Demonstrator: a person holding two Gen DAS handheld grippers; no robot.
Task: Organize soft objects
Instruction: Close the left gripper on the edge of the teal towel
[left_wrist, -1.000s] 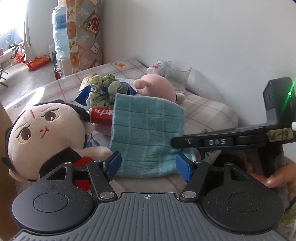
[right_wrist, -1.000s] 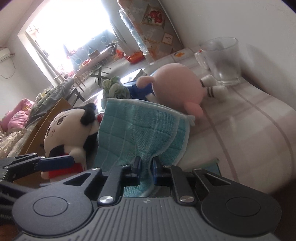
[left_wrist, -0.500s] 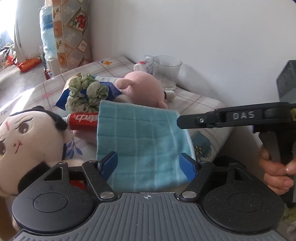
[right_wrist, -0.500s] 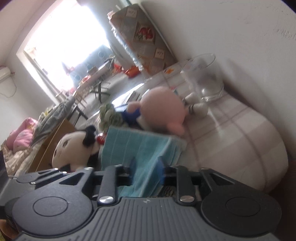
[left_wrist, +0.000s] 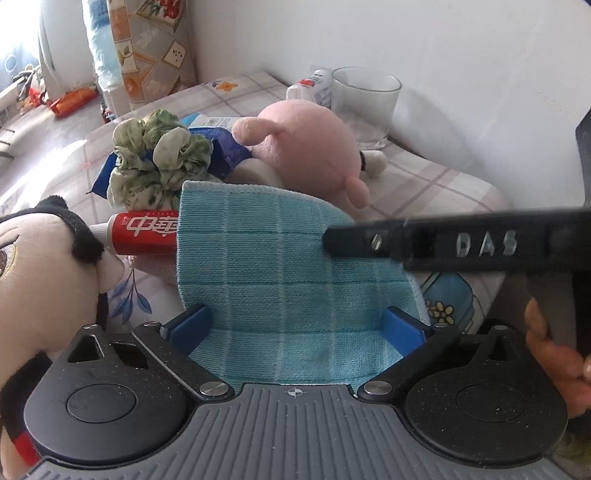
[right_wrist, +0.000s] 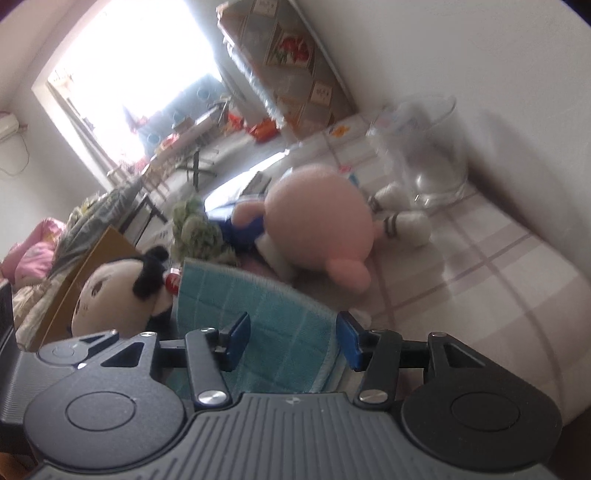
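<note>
The left gripper (left_wrist: 295, 325) has just been opening; its blue pads stand wide on either side of the teal cloth (left_wrist: 280, 266) and press nothing. The right gripper (right_wrist: 293, 338) has also just been opening, its pads partly apart with the cloth's near edge between them, released. The cloth lies on the checked bedcover (left_wrist: 424, 184), its far edge touching a pink plush toy (left_wrist: 306, 147) and covering one end of a red tube (left_wrist: 144, 236). A green scrunchie (left_wrist: 159, 158) sits behind the tube, a doll (left_wrist: 44, 280) to the left, a glass (left_wrist: 364, 103) near the wall.
</note>
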